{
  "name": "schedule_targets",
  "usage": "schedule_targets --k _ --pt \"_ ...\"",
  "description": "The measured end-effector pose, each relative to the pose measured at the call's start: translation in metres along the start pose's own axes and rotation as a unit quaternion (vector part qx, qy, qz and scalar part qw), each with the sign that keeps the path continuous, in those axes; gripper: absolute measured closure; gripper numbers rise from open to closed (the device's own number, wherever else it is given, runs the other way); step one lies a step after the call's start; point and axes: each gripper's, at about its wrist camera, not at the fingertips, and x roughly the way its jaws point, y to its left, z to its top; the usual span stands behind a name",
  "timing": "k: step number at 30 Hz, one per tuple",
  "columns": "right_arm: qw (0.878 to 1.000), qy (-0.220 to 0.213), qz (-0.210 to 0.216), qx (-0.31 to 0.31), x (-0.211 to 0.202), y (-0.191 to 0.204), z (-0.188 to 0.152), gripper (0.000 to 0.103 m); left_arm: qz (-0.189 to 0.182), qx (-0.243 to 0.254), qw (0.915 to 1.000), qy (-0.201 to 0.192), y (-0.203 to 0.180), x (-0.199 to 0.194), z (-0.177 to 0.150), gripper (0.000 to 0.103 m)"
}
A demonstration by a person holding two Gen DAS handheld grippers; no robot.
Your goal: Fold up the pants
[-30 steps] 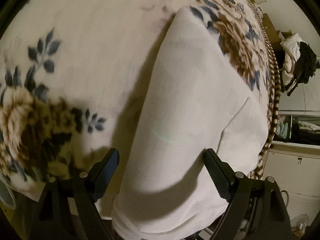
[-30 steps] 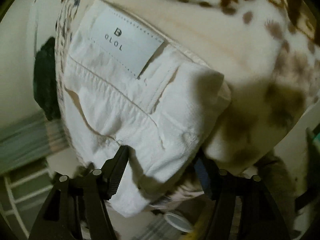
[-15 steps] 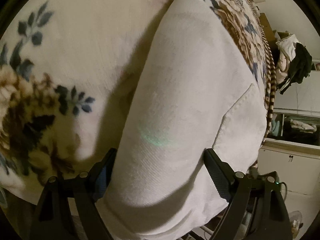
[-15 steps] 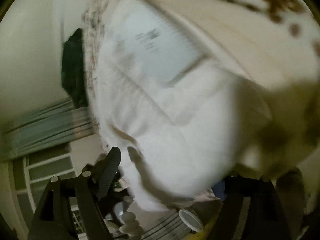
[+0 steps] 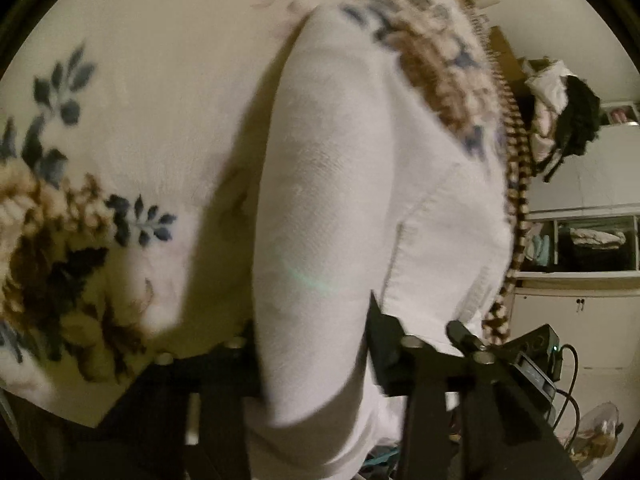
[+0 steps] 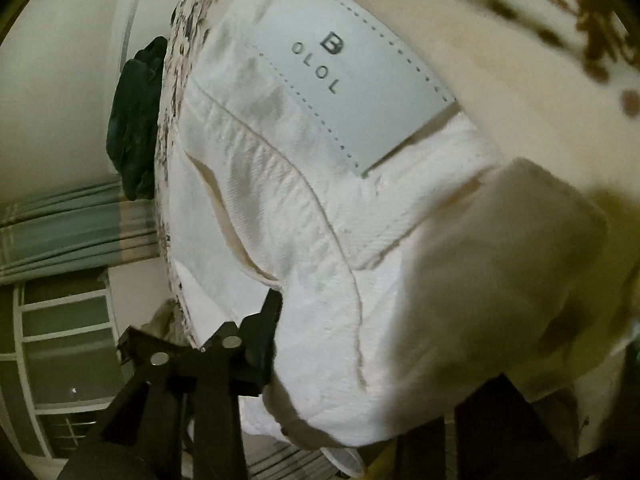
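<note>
White pants (image 5: 332,200) lie on a floral blanket (image 5: 140,100). In the left wrist view my left gripper (image 5: 312,344) is shut on a fold of the leg fabric, which bulges between the fingers. In the right wrist view the waistband end of the pants (image 6: 320,208) shows a pale label (image 6: 352,88) reading "B OLOL". My right gripper (image 6: 360,360) is shut on the pants there; its left finger (image 6: 264,332) presses the cloth, and the right finger is mostly hidden behind fabric.
The blanket's striped edge (image 5: 516,184) runs down the right of the left wrist view. Beyond it stand a pile of clothes (image 5: 568,116) and white cabinets (image 5: 580,304). A dark garment (image 6: 136,120) and curtains (image 6: 72,232) sit at left in the right wrist view.
Both grippers were open around the pants and have closed on the fabric. The right gripper also moved closer to the waistband.
</note>
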Motion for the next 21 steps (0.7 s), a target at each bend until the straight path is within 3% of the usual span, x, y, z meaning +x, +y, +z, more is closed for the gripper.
schedule_targets --k 7,9,13,17,21 --pt "0.999 -0.022 0.006 -0.027 -0.036 0.054 -0.004 0.073 -0.01 0.028 0.9992 -0.029 -0.036 -0.052 0.01 0.076" --pt "0.999 -0.026 0.007 -0.04 -0.067 0.065 0.003 0.073 -0.014 0.036 0.9984 -0.042 -0.049 -0.074 0.018 0.076" --pt "0.996 -0.036 0.016 -0.08 -0.089 0.115 0.023 0.074 -0.025 0.04 0.9966 -0.068 -0.065 -0.103 0.042 0.076" --pt "0.992 -0.053 0.024 -0.11 -0.094 0.168 0.045 0.074 -0.037 0.044 0.9937 -0.097 -0.074 -0.12 0.084 0.076" --pt "0.989 -0.071 0.031 -0.128 -0.071 0.224 0.077 0.074 -0.048 0.039 0.9912 -0.117 -0.068 -0.129 0.151 0.076"
